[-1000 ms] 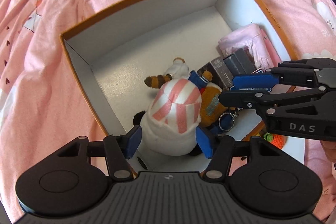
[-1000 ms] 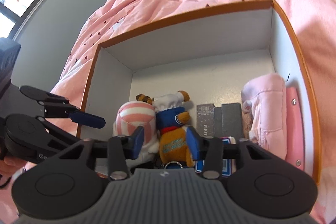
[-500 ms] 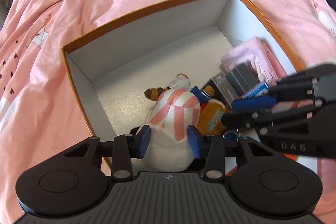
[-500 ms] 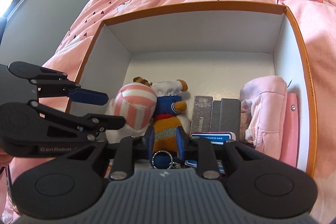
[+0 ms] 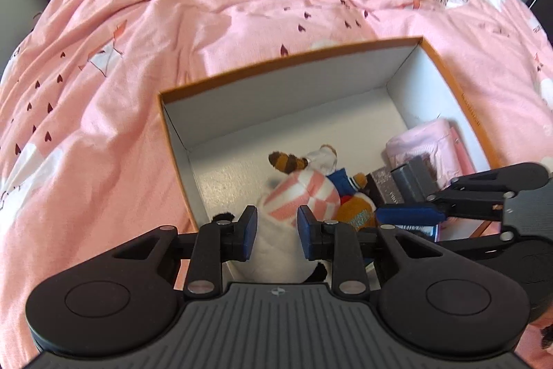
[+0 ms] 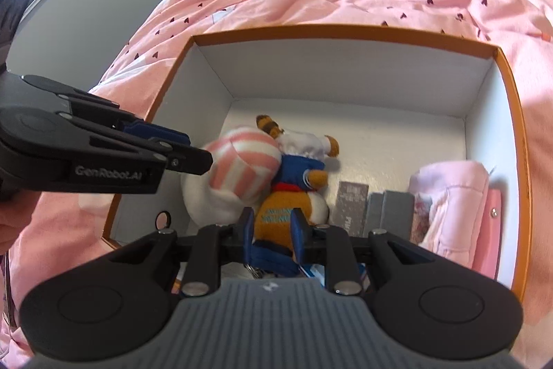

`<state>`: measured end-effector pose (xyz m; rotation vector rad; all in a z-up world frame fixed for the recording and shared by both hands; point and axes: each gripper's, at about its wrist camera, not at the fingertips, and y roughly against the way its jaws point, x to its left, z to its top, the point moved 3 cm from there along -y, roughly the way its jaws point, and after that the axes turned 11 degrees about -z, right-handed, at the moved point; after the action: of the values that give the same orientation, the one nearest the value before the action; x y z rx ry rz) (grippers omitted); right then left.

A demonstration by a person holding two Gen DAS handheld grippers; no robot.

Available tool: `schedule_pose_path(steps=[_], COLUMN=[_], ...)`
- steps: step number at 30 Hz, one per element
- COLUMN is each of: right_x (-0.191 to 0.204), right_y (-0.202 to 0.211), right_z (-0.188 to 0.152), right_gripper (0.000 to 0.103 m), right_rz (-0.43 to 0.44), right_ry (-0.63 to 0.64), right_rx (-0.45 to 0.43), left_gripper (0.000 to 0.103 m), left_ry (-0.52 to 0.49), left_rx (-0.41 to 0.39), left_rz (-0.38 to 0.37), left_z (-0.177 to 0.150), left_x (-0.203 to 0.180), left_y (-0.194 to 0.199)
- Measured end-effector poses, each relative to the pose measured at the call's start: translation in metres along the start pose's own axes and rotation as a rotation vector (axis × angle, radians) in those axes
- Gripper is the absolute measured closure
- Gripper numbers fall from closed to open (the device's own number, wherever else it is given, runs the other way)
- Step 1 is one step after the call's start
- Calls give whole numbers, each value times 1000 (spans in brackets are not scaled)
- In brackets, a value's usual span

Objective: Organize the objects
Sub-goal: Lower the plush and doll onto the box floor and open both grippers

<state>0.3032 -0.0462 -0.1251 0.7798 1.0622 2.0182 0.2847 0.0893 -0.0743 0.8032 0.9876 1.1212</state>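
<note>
An orange-rimmed white box (image 5: pixel 276 63) lies open on a pink bedspread. At its near left stands a white plush with a pink-striped cap (image 5: pixel 300 192), also in the right wrist view (image 6: pixel 242 165). My left gripper (image 5: pixel 274 232) is closing on it, its blue pads pressing the plush's white body. Beside it lies an orange plush in a blue jacket (image 6: pixel 280 217), with a blue strap. My right gripper (image 6: pixel 272 230) is shut on that plush's orange body. The left gripper (image 6: pixel 197 150) comes in from the left, touching the striped cap.
Along the box's right side stand a rolled pink cloth (image 6: pixel 449 196), grey and dark small boxes (image 6: pixel 390 213) and a flat pink case (image 6: pixel 494 230). The far half of the box floor (image 6: pixel 380 134) is bare. Rumpled pink bedspread (image 5: pixel 172 23) surrounds the box.
The left jaws closed from wide apart onto the white plush and that hand rose slightly. The right jaws narrowed onto the orange plush. Both views now take in more of the bed.
</note>
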Motion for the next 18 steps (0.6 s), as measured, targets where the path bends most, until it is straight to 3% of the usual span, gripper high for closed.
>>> schedule_pose_path(steps=[1,3,9,18], right_x=[2,6,21,36], right_y=[-1,-3,-15,-45], right_z=[2,5,13,28], right_gripper=[77,65,55,36], right_rz=[11,34,96,-12], right_ry=[-3,-21,-103,-136], right_rx=[-2,-1,27,41], left_gripper=[71,71,71,71], left_ry=[2,5,24,71], left_rx=[-13,-33,-67,-99], left_rz=[-2,0,4,1], left_z=[1,3,5,3], left_x=[1,3,13,33], left_y=[5,12,20,24])
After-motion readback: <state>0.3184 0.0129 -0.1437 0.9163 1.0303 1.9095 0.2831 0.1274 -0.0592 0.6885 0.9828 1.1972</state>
